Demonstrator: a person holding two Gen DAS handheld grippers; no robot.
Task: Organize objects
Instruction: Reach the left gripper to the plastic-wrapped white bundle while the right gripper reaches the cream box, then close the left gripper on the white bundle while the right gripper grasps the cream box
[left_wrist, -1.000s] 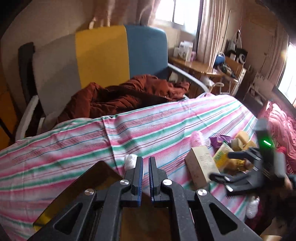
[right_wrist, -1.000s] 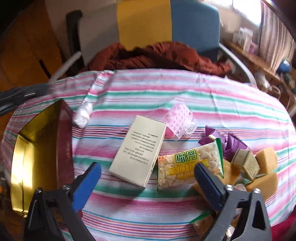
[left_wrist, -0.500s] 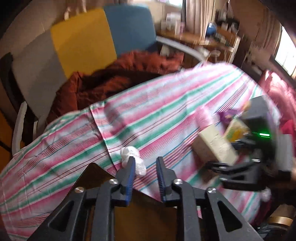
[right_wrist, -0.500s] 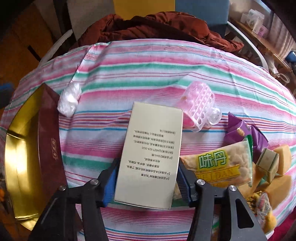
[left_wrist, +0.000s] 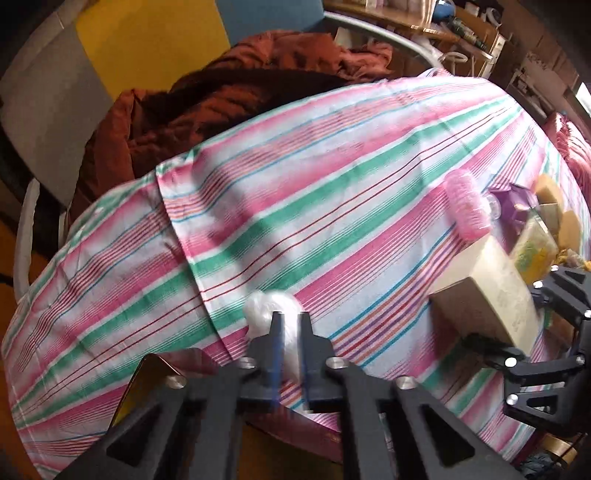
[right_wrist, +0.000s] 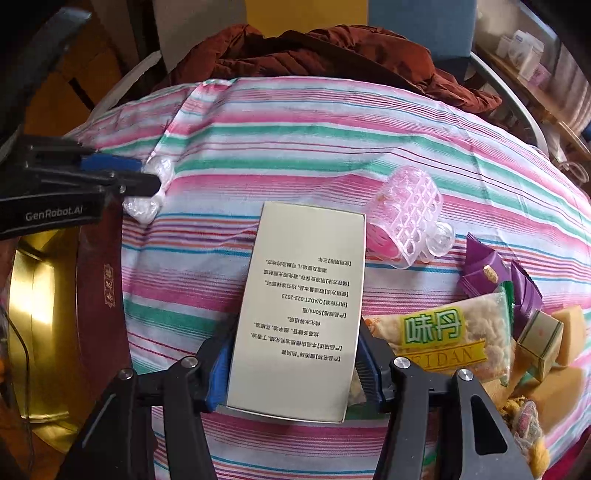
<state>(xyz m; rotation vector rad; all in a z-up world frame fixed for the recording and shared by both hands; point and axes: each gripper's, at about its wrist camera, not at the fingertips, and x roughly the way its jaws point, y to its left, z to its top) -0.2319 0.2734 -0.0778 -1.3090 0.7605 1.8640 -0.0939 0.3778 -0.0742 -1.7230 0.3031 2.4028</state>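
On the striped cloth (right_wrist: 295, 147) lies a cream box (right_wrist: 303, 295) with printed text. My right gripper (right_wrist: 294, 339) straddles its near end. Its jaws are closing, and the blue pads (right_wrist: 221, 365) press on the box's two long sides. A crumpled white plastic wad (left_wrist: 266, 306) lies by the corner of a dark red tin. My left gripper (left_wrist: 290, 317) points steeply down and is shut on the wad. In the right wrist view the left gripper (right_wrist: 147, 181) comes in from the left onto the same wad (right_wrist: 147, 206).
A gold-lined dark red tin (right_wrist: 37, 314) stands open at the left. Right of the box lie a pink hair roller (right_wrist: 406, 221), a snack pack (right_wrist: 443, 332), purple sachets (right_wrist: 487, 273) and small tan blocks (right_wrist: 569, 328). A chair with a rust garment (right_wrist: 332, 51) stands behind.
My left gripper dropped to the white wad, opened briefly and shut on it. My right gripper came down over the cream box and its wide jaws closed onto the box's sides.
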